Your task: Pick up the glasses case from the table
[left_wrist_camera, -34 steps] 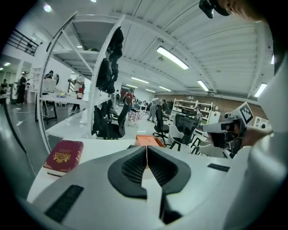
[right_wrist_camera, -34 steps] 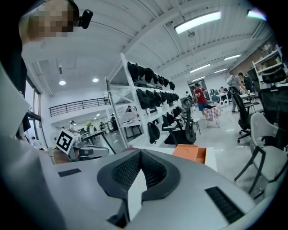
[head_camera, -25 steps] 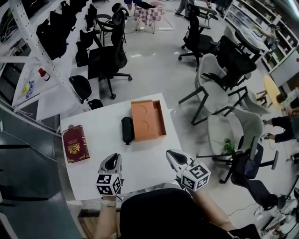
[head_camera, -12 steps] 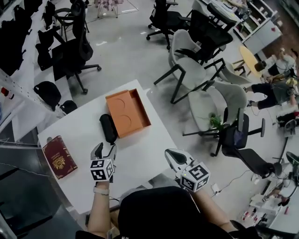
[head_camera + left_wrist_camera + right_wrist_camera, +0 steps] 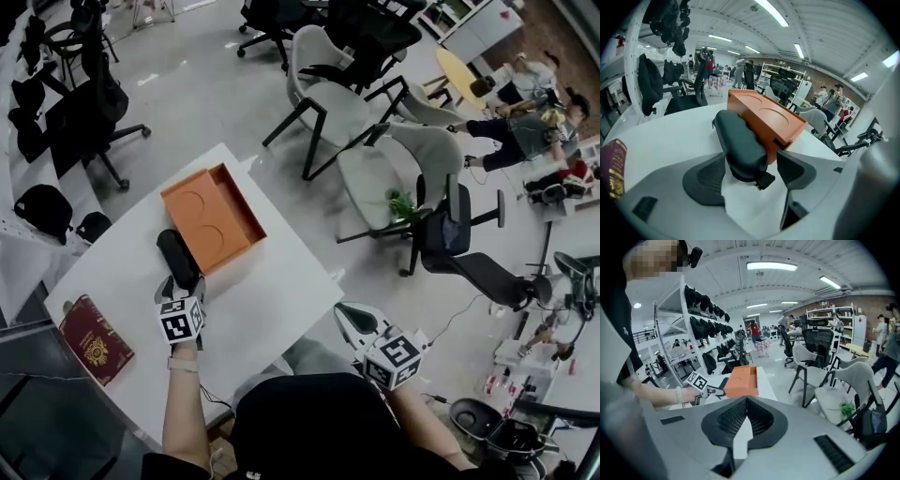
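The black glasses case (image 5: 178,260) lies on the white table (image 5: 272,291), its long side against an orange box (image 5: 211,216). My left gripper (image 5: 177,289) is at the case's near end. Its jaws have just been opening and stand open. In the left gripper view the case (image 5: 740,140) has its near end between the two pads (image 5: 705,180), and I see no pad pressing on it. My right gripper (image 5: 354,319) hovers at the table's near right corner, its pads (image 5: 736,416) closed together on nothing.
A dark red book (image 5: 94,339) lies at the table's near left. The orange box (image 5: 764,115) sits just right of the case. Office chairs (image 5: 328,103) stand on the floor beyond the table's right edge. People stand in the far background.
My left gripper has moved forward and down across the table to the case, and its jaws have spread. The right gripper has stayed near the table's front right corner.
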`<state>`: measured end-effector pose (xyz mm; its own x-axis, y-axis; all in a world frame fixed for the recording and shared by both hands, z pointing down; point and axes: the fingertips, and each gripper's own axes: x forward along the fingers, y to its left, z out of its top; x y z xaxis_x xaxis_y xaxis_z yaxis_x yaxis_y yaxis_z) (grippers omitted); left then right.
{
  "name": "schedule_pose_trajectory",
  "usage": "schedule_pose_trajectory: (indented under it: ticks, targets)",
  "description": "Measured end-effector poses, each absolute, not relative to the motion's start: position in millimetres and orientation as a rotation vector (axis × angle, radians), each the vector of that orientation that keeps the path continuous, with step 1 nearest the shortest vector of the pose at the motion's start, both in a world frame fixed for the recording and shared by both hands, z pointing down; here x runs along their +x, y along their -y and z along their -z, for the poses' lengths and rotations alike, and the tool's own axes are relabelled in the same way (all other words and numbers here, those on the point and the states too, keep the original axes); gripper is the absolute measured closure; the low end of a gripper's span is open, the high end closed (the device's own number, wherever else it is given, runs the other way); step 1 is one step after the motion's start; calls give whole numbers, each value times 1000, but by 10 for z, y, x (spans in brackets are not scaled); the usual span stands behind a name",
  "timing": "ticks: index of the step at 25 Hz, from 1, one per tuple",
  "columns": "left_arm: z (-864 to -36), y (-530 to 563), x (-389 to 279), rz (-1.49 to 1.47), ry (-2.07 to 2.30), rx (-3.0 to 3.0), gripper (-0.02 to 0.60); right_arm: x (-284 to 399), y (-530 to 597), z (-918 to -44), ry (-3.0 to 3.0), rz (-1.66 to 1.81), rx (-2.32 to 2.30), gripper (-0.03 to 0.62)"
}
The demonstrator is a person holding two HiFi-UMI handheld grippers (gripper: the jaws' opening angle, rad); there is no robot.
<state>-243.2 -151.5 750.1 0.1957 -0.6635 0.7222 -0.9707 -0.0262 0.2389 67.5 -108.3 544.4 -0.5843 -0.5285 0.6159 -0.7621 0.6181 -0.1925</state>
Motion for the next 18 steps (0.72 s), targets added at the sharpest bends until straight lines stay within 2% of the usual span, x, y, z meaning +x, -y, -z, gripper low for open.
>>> schedule_pose_trajectory:
  ticks: [12,18]
  targets:
    - [-7665,1626,-2482,-578,1542,1754,239,935,960,-5314,2274,-618,1150,566]
    - [-7667,1414,-2441,-606,1525,1744,263,862,957,-5312,2302,-602,1114,566]
